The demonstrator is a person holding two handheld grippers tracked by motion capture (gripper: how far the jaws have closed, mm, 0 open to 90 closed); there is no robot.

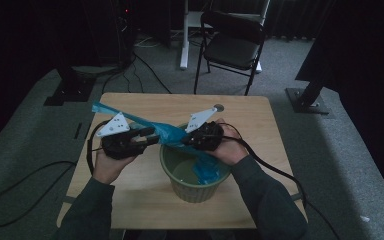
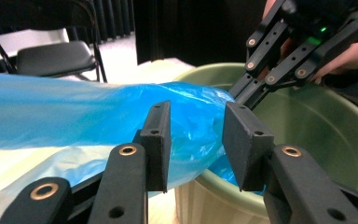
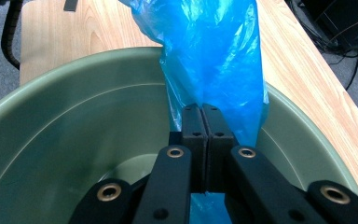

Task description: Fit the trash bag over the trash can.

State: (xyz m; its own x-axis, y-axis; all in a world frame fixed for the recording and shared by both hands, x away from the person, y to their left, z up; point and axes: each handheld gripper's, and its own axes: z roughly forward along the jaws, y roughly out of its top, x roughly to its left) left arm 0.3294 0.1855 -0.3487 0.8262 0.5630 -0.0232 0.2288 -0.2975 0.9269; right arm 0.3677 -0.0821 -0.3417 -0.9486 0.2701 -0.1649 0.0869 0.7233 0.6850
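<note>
**Blue bag stretched over the green bucket**

High view: the bucket (image 1: pixel 195 172) stands near the table (image 1: pixel 260 125) front edge; bare wood lies behind it.

Left gripper view: the left gripper (image 2: pixel 196 140) gapes, the bag (image 2: pixel 74 112) between its jaws.

Right gripper view: the right gripper (image 3: pixel 202 123) is clamped on the bag above the bucket.

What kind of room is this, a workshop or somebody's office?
Probably a lab or recording studio rather than an office: dark curtains hang around a lone wooden table, cables trail over grey carpet, stand bases flank it, and a folding chair waits behind.
</note>
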